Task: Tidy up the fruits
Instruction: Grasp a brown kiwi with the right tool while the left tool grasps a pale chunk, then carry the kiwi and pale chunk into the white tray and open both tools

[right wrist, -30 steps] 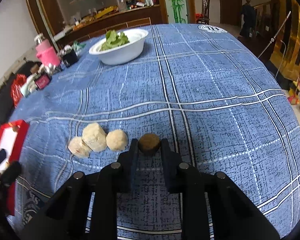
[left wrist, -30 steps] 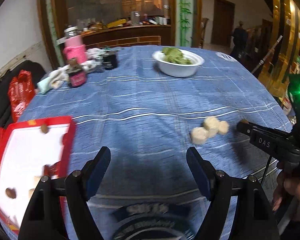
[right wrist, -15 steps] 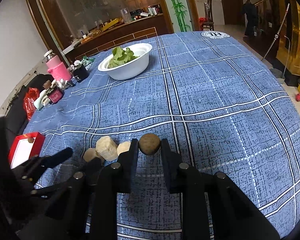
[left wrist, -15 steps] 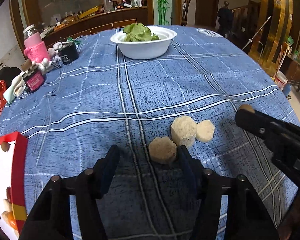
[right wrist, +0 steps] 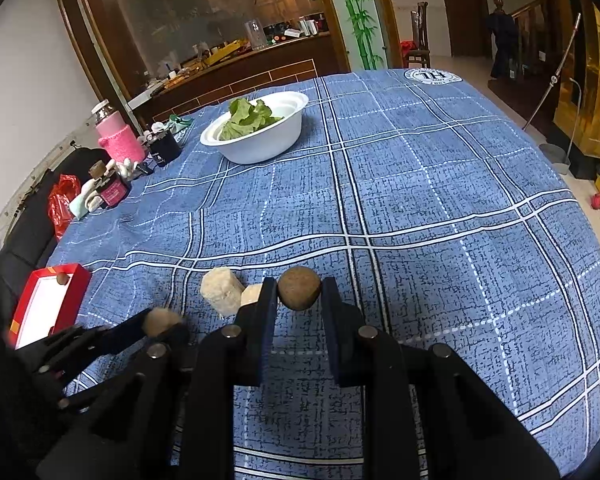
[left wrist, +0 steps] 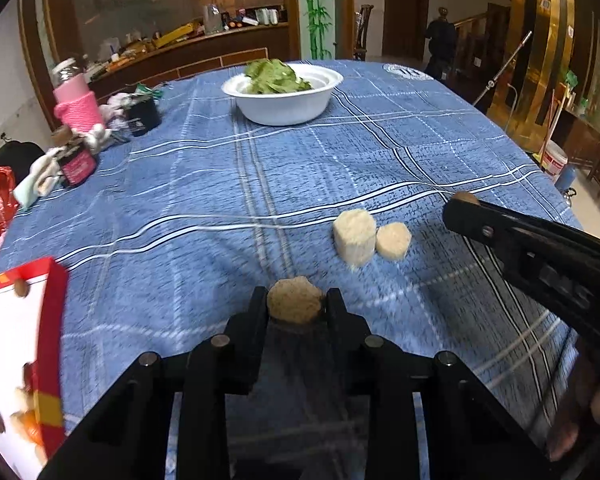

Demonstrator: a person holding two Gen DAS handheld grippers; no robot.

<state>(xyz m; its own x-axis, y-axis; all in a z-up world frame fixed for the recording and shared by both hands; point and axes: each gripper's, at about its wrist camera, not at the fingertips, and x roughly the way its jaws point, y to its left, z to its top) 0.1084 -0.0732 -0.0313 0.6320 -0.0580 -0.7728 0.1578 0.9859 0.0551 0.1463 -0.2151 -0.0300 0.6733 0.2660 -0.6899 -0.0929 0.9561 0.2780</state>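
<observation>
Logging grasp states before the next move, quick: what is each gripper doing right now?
Left gripper: jaws have just been closing, now shut on a pale peeled fruit piece.
Right gripper: shut on a round brown fruit.

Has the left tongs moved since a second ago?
Yes. The left tongs swung away from the red box toward the pale fruit pieces, and its jaws have just been closing, now on a tan fruit piece.

This looks like a home dining room. A round table with a blue checked cloth [right wrist: 420,184] holds a white bowl of green leaves [right wrist: 260,136]. Behind it stands a long brown wooden counter [right wrist: 236,72] full of kitchen things.
</observation>
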